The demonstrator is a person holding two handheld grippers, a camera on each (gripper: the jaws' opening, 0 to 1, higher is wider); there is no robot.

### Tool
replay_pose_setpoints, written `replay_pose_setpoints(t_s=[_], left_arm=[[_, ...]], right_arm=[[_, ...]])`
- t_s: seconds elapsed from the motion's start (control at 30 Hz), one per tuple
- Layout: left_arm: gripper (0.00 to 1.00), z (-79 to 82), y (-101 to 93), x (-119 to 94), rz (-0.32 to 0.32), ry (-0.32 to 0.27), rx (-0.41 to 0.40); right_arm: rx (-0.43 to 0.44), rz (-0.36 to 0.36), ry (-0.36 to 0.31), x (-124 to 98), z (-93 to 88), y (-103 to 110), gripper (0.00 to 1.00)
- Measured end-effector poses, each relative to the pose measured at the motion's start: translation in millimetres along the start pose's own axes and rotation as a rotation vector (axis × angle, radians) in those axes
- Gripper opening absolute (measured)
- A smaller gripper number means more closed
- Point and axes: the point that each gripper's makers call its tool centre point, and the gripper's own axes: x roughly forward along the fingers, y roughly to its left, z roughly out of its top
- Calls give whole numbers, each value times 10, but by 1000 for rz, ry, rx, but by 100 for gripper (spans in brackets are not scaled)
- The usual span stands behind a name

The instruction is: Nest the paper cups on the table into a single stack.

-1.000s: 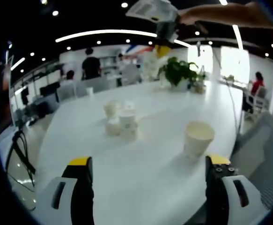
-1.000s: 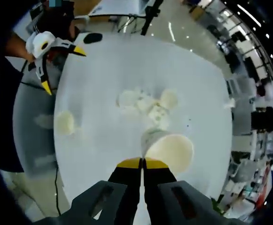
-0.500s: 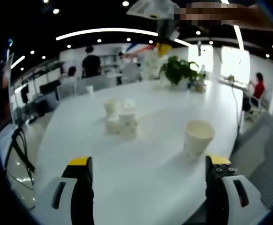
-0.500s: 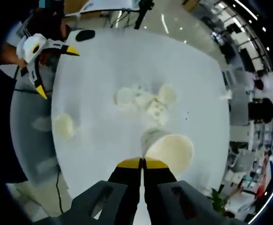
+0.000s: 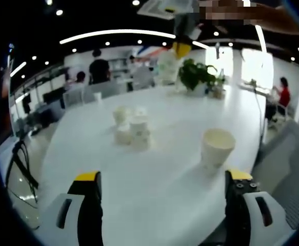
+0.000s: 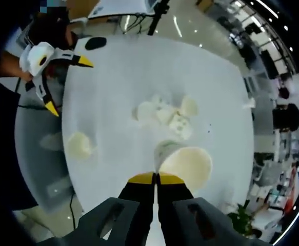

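Note:
A lone paper cup (image 5: 217, 148) stands upright on the white table (image 5: 164, 205), just ahead of my left gripper's right jaw. My left gripper (image 5: 163, 176) is open with nothing between its jaws. A cluster of several paper cups (image 5: 132, 129) sits mid-table. From high above, my right gripper (image 6: 156, 178) is shut on the rim of a paper cup (image 6: 186, 165), its mouth facing the camera. Below it lie the cluster (image 6: 167, 115), the lone cup (image 6: 80, 145) and the open left gripper (image 6: 70, 84). In the left gripper view the right gripper (image 5: 179, 46) hangs at the top.
A potted plant (image 5: 194, 77) stands at the table's far side. A black oval item (image 6: 96, 43) lies at the table's edge. People and chairs (image 5: 100, 69) are beyond the table; a person in red (image 5: 282, 92) sits at the right. A grey chair (image 6: 36, 154) adjoins the near edge.
The right gripper has shifted a little high above the table, still holding its cup. The left gripper and the cups on the table have stayed put.

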Motion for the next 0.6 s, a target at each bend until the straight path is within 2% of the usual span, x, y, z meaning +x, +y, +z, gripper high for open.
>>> replay_pose_setpoints(t_s=[0.27,0.4,0.47,0.6], left_arm=[[98,-22,-78,32,-29,19,27],[98,-37,-91,36,-45,20,15],[98,-33,-50,25,-28,17,11],[98,-64,5,19,-8,29,-8]], right_arm=[[6,32,16,-44,-27,195,0],[-16,17,35,-52,-43,238,0],[0,25,30,-59,-40,296,0],[-19,39,34,-76,-62,425,0]])
